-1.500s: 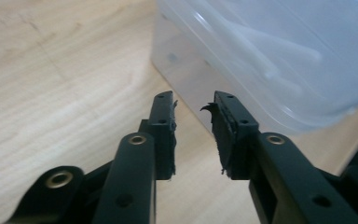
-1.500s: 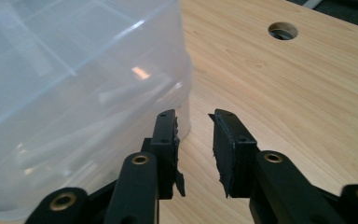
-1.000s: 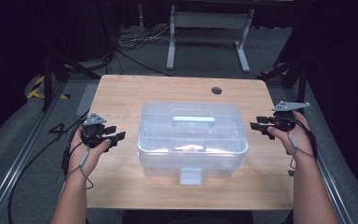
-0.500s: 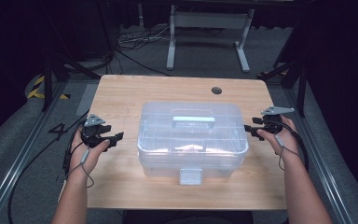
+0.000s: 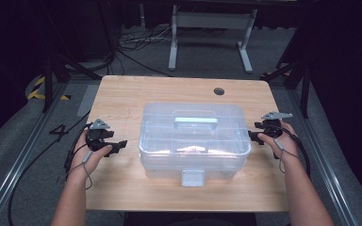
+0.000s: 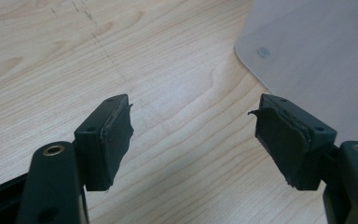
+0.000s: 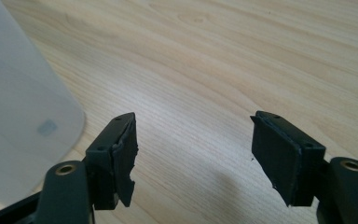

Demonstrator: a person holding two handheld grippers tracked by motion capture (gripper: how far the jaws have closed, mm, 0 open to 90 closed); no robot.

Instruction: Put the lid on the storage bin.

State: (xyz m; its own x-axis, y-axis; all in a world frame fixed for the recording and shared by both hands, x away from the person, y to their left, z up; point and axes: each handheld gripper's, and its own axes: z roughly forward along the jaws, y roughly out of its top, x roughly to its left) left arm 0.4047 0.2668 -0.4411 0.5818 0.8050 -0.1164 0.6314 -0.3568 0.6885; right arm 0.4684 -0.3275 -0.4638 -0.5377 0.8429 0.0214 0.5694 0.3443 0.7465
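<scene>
Dark studio floor with cables surrounds a light wooden tabletop (image 5: 122, 94). Landmark: clear plastic storage box (image 5: 193, 141) with a handled lid, sitting at the middle of the tabletop, front latch toward the person.

Left of the box: left gripper (image 5: 118, 145), held in the left hand (image 5: 92, 153), pointing at the box's left wall, near it but apart. Fingers (image 6: 114, 140) released, just been opening, bare wood between them.

Right of the box: right gripper (image 5: 253, 135), just beside the box's right wall. Fingers (image 7: 116, 158) released too, just been opening, nothing between them.
</scene>
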